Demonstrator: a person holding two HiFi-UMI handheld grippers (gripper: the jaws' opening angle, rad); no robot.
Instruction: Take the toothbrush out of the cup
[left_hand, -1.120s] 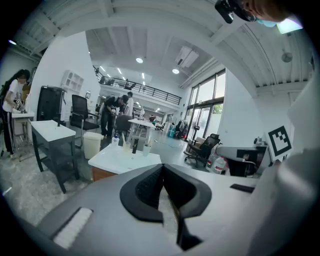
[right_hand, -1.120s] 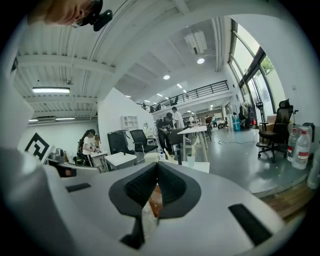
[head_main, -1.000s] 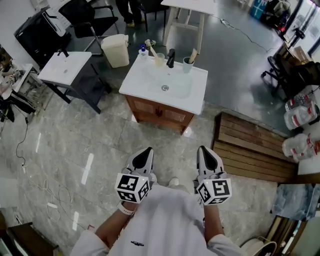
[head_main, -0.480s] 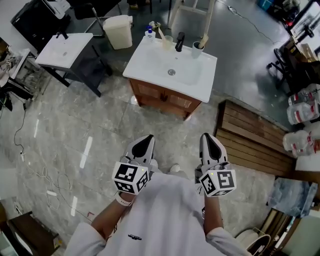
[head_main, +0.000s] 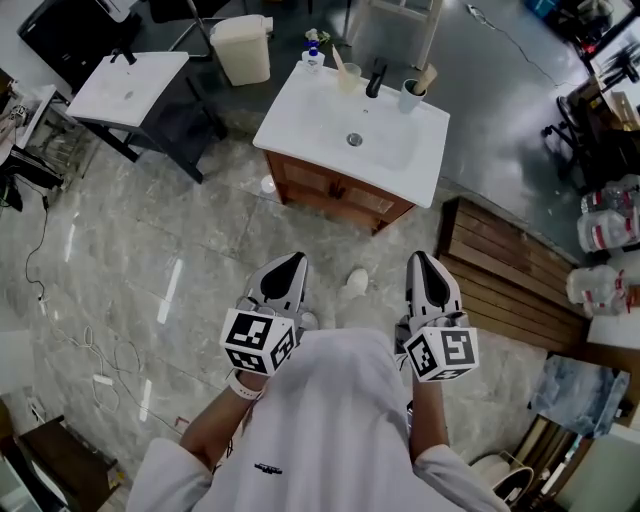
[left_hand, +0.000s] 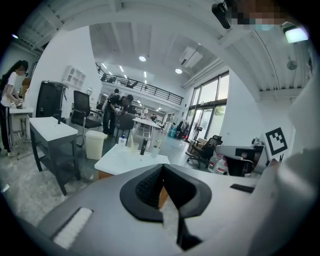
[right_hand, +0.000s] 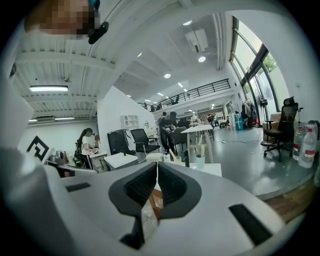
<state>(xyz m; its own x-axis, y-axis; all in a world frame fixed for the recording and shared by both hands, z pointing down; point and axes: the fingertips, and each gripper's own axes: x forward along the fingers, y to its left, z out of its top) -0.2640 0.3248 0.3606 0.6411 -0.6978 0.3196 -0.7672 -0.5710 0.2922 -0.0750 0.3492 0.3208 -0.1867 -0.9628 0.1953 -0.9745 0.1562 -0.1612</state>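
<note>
Since a second ago the white-topped vanity (head_main: 300, 120) has slid up toward the top edge of the head view, and a shoe now shows between the grippers. Its basin (head_main: 385, 150) holds nothing but the drain. A cream waste bin (head_main: 245, 50) stands on the floor to its left; what is inside cannot be seen.

The left gripper (head_main: 290, 263) and right gripper (head_main: 420, 262) hang over the floor in front of the person, well apart from the vanity. Each gripper's view shows its jaws pressed together with nothing between them.

At the back of the counter, a pale cup (head_main: 350, 77) stands left of the black tap (head_main: 375, 78) and a blue-grey cup (head_main: 409, 98) right of it. The toothbrush (head_main: 340, 60) leans left out of the pale cup, a thin pale stick; its bristles are too small to make out. A tan brush (head_main: 427, 77) leans right in the blue-grey cup.
</note>
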